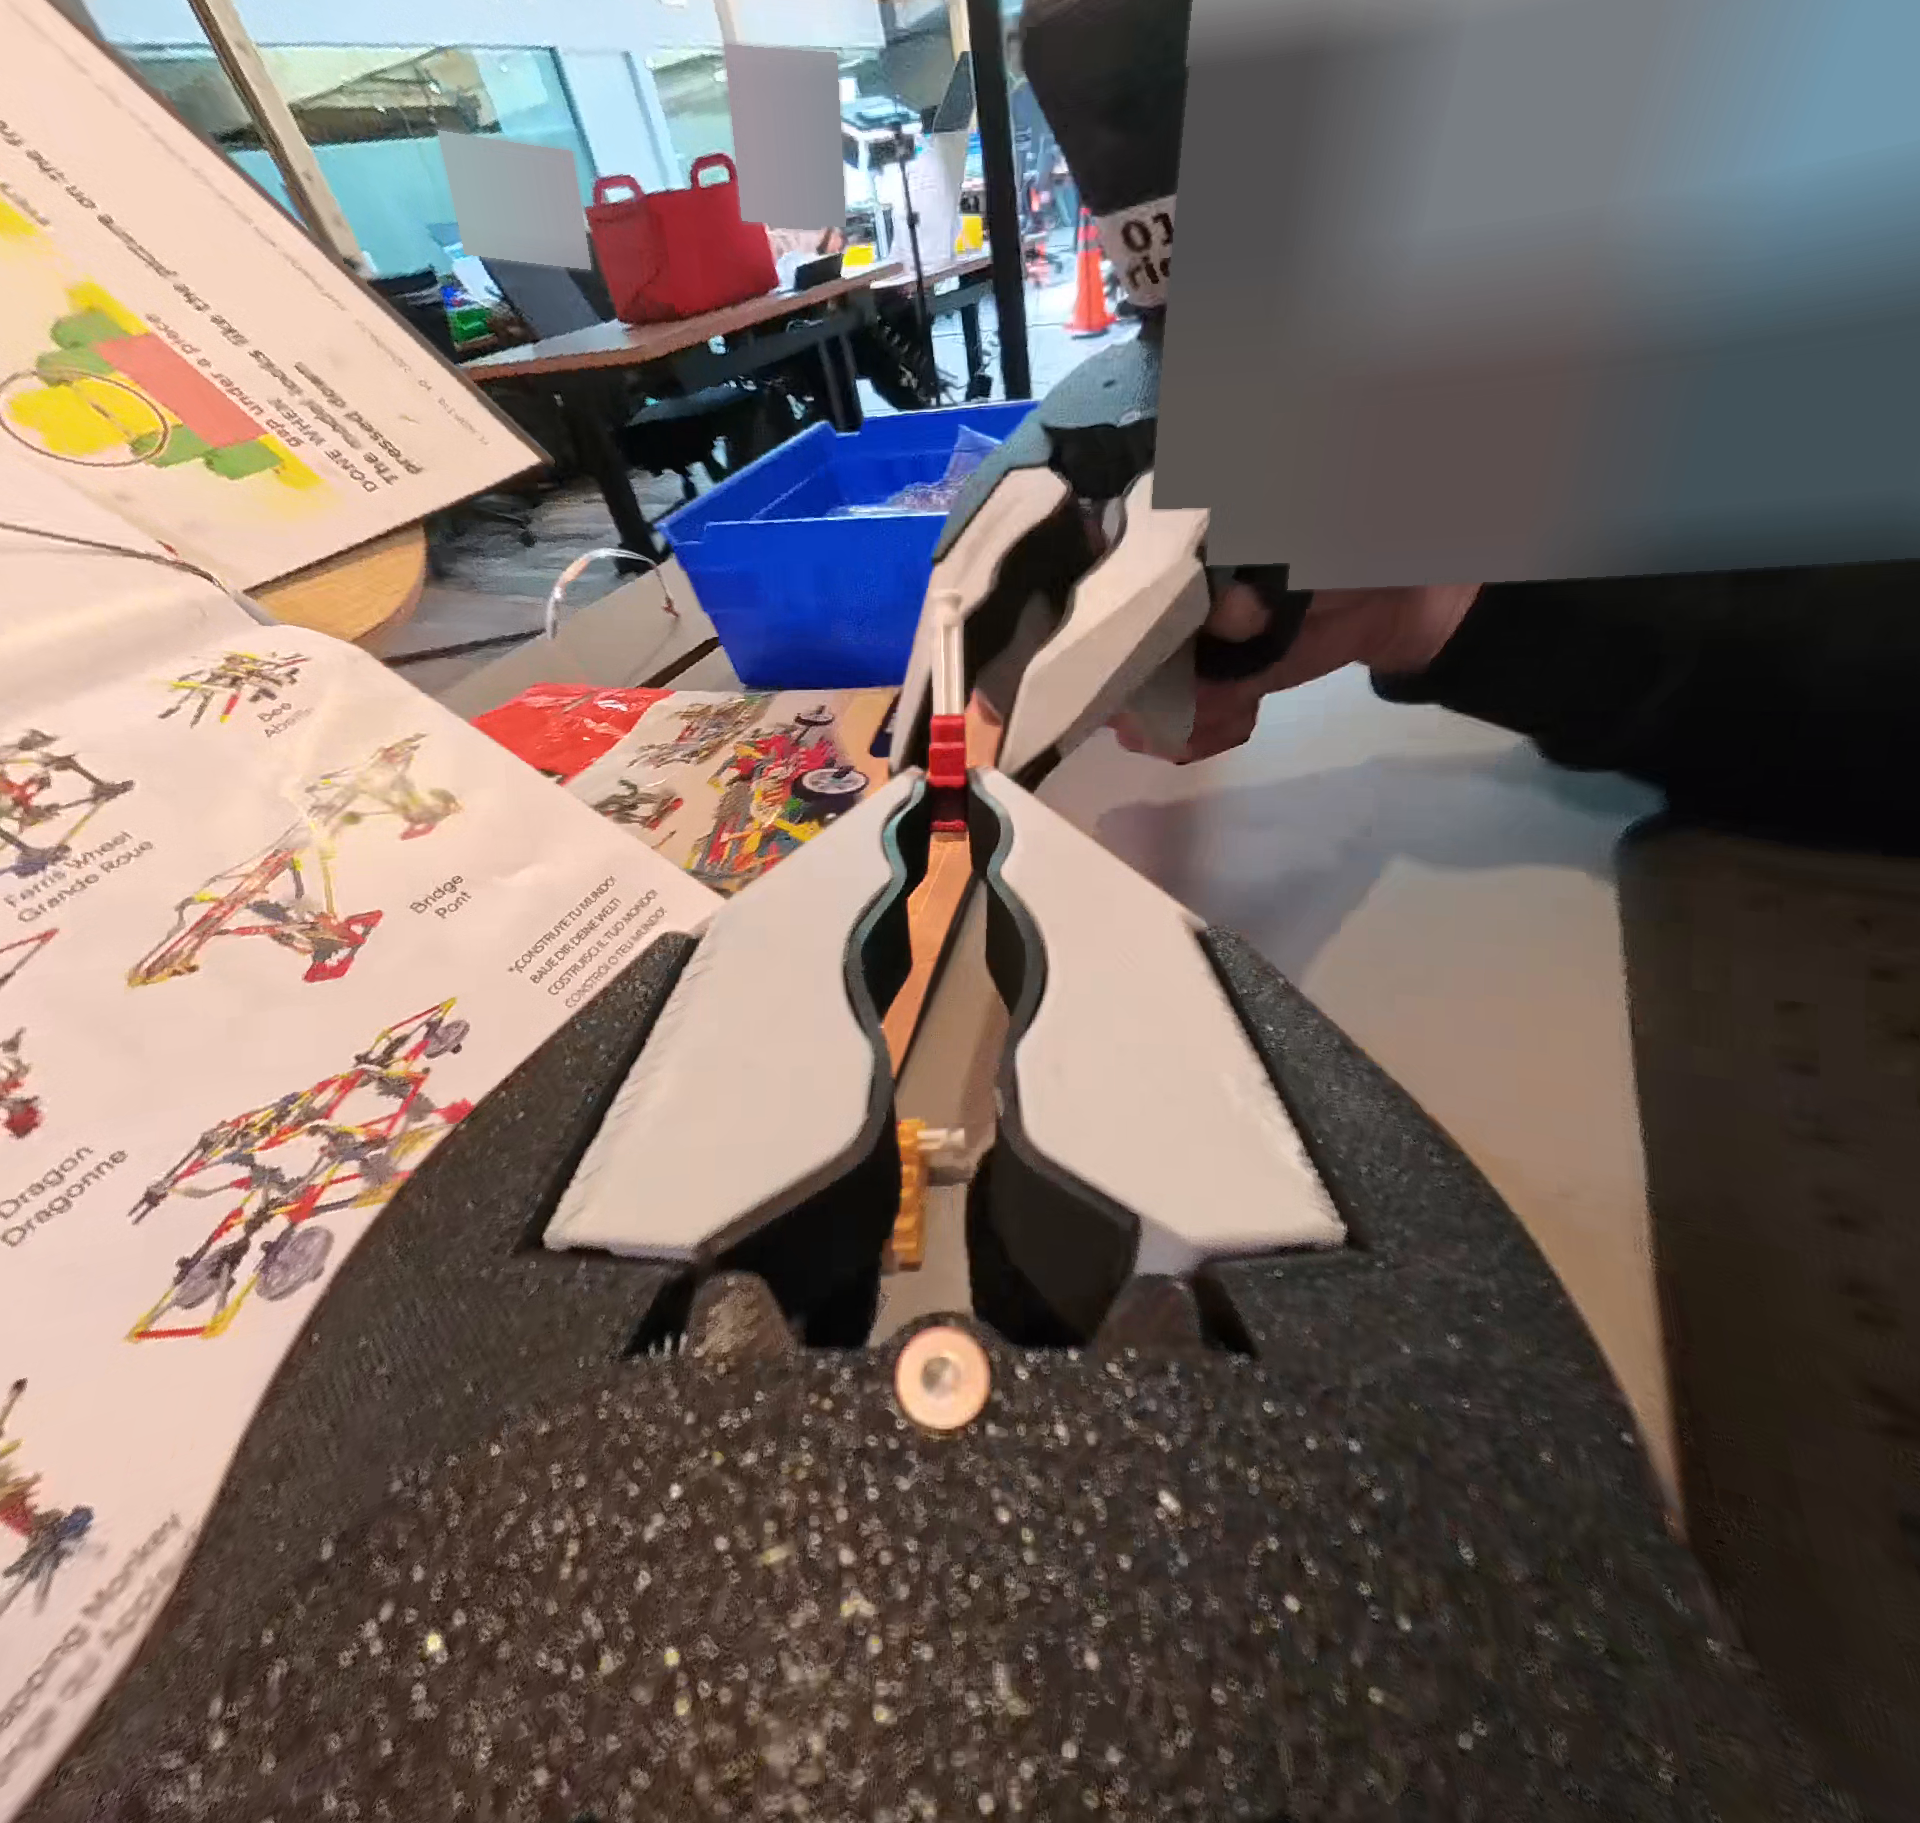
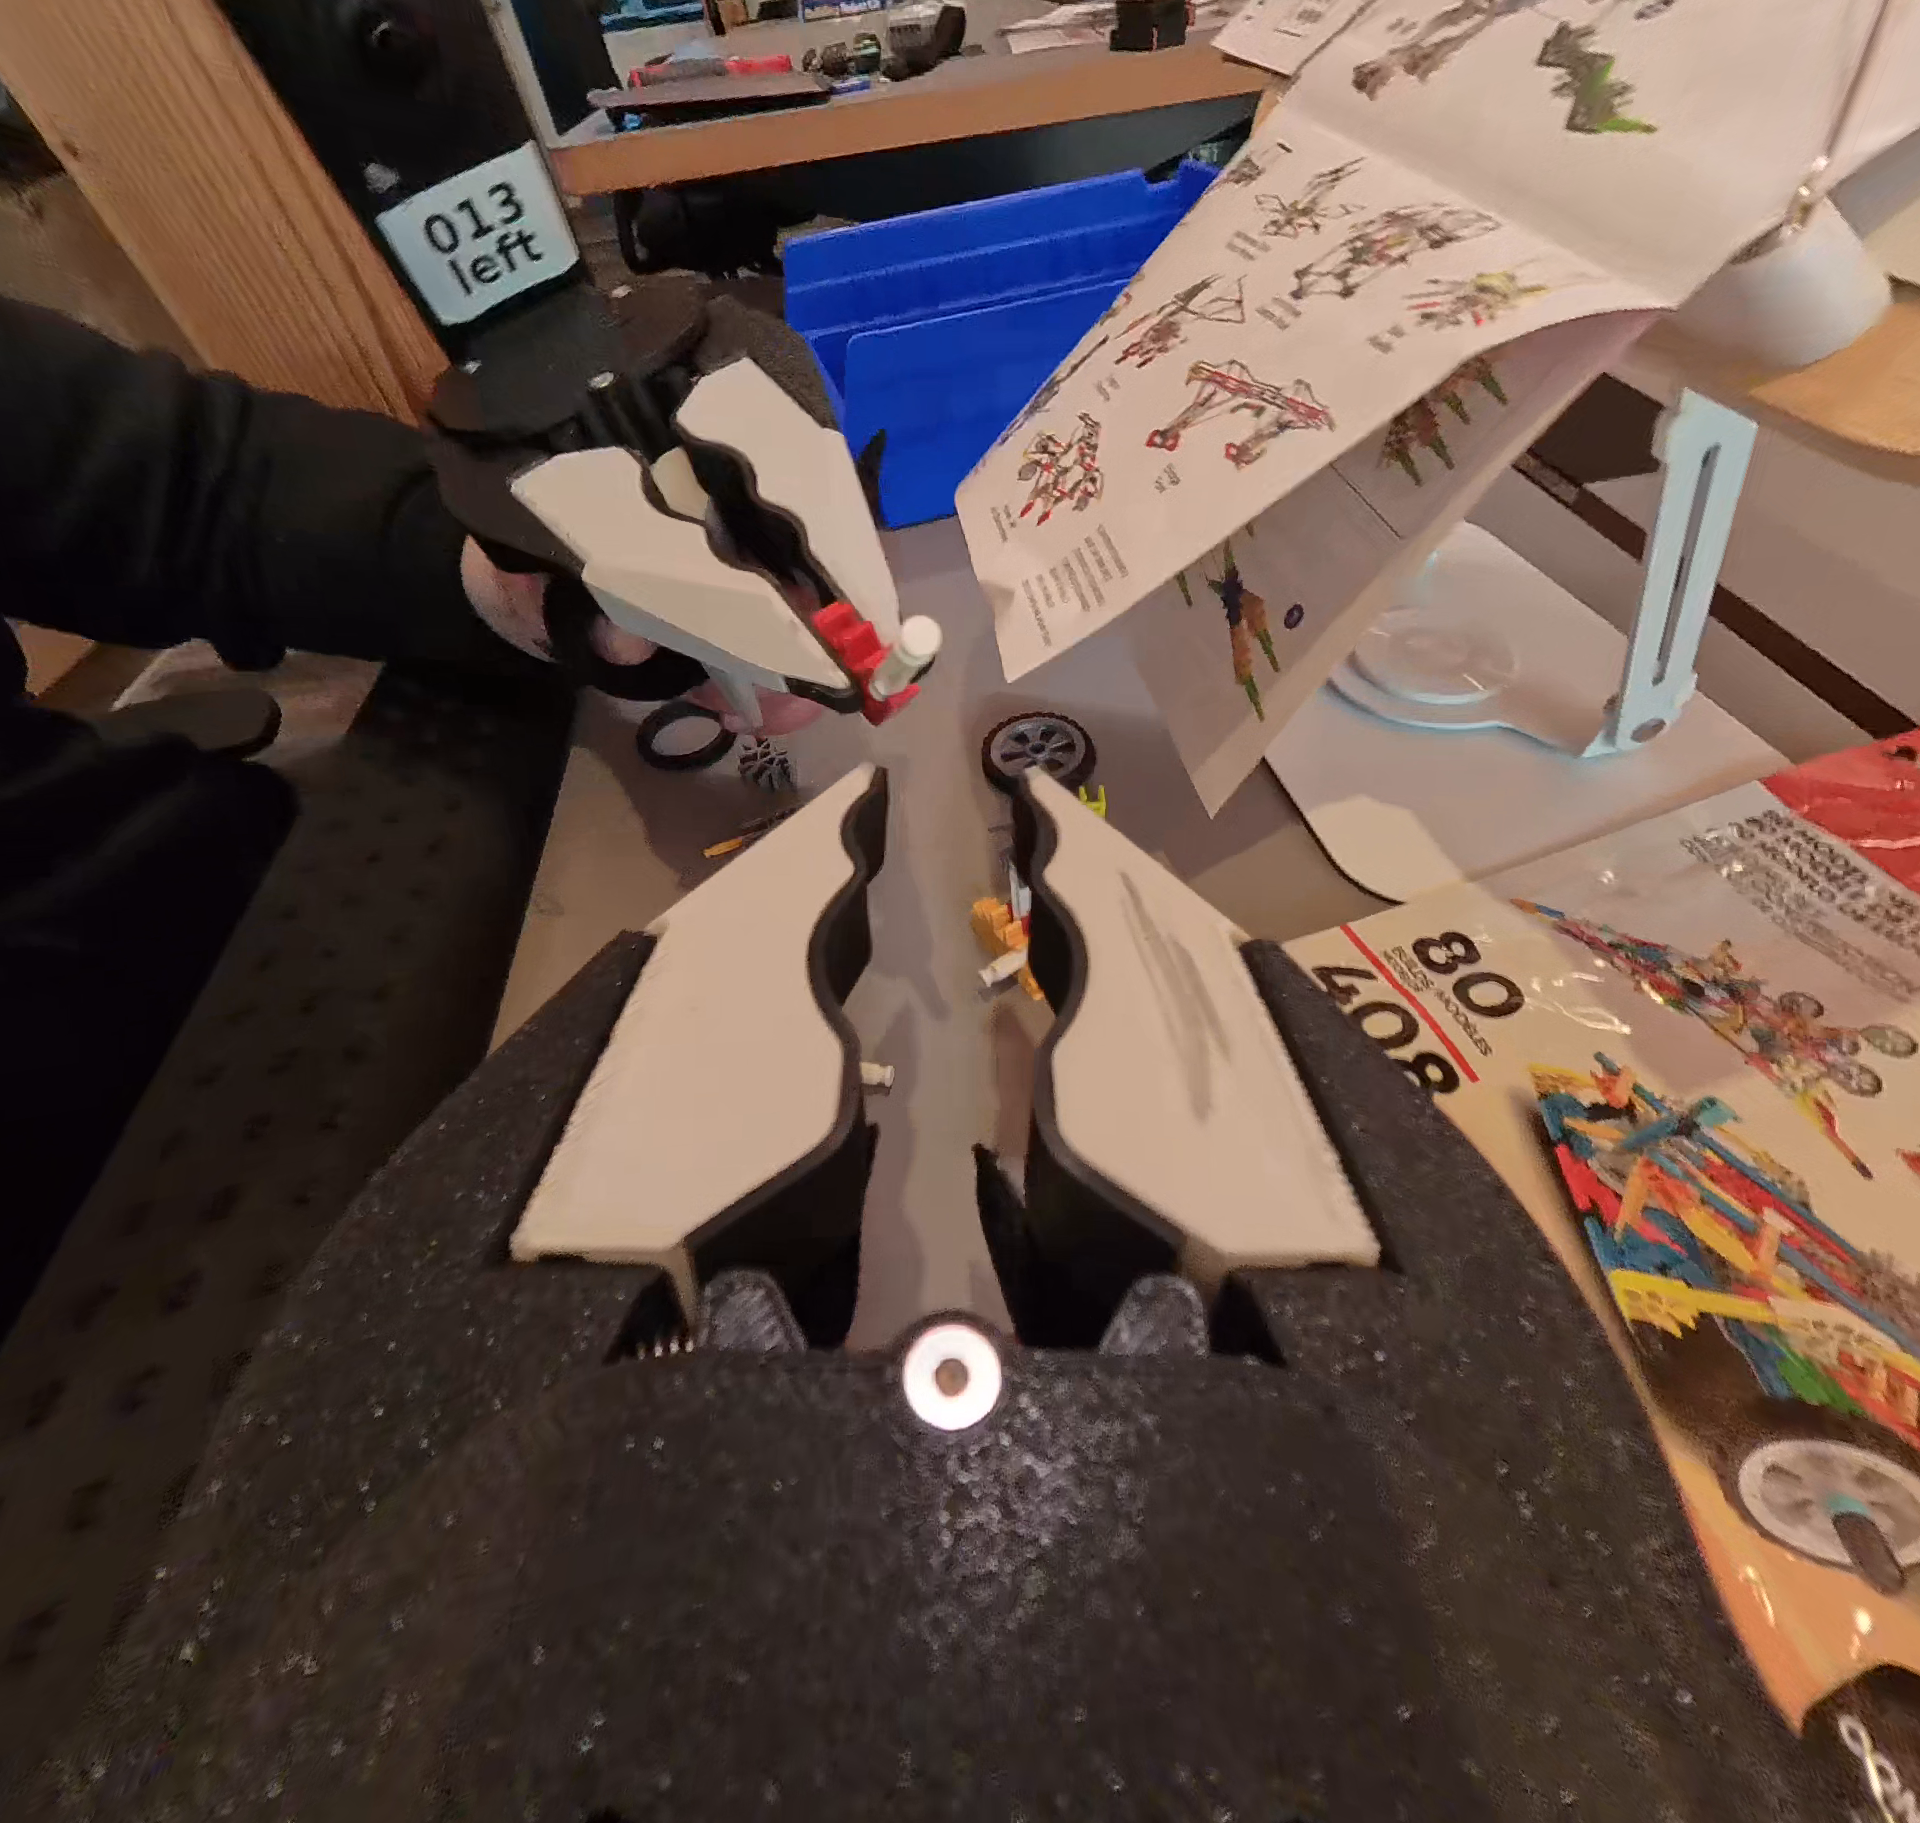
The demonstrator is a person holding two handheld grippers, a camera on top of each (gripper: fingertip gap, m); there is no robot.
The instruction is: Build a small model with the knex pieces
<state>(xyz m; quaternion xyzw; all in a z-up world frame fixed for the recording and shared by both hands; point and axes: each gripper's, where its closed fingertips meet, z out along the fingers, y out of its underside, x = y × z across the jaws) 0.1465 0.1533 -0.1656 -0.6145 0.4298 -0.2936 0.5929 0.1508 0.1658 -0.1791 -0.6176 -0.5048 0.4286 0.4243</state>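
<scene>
Landmark: blue plastic bin [image 2: 935, 360] at the back of the grey tabletop [image 2: 914, 942].

- In front of the bin, to its left: left gripper [image 1: 945, 786], held by a gloved hand [image 2: 582, 620]. Fingers are clamped on a small red plastic connector [image 1: 945, 750], pinched at the very tips only.
- A short white plastic rod [image 1: 948, 651] is plugged into the connector. It sticks out past the fingertips, free of both grippers and held up off the tabletop.
- Directly in front of the bin, nearer the camera: right gripper [image 2: 951, 781]. Fingers are apart with nothing between them, tips just short of the rod end and roughly in line with it.
- Below, well in front of the bin: black rubber ring [image 2: 681, 734] to the left, grey spoked wheel with black tyre [image 2: 1037, 750] by the right gripper's right fingertip, and loose yellow and white pieces [image 2: 1003, 926] just behind that.
- Right of the bin: folded paper instruction sheet [image 2: 1299, 319], propped up and overhanging. Farther right and forward lies the printed kit pack [image 2: 1662, 1150].

Judgement: the left hold is shallow, so side load on the rod would likely twist the connector in the pads. Force along the rod axis looks safest. Opening width looks ample for the rod.
</scene>
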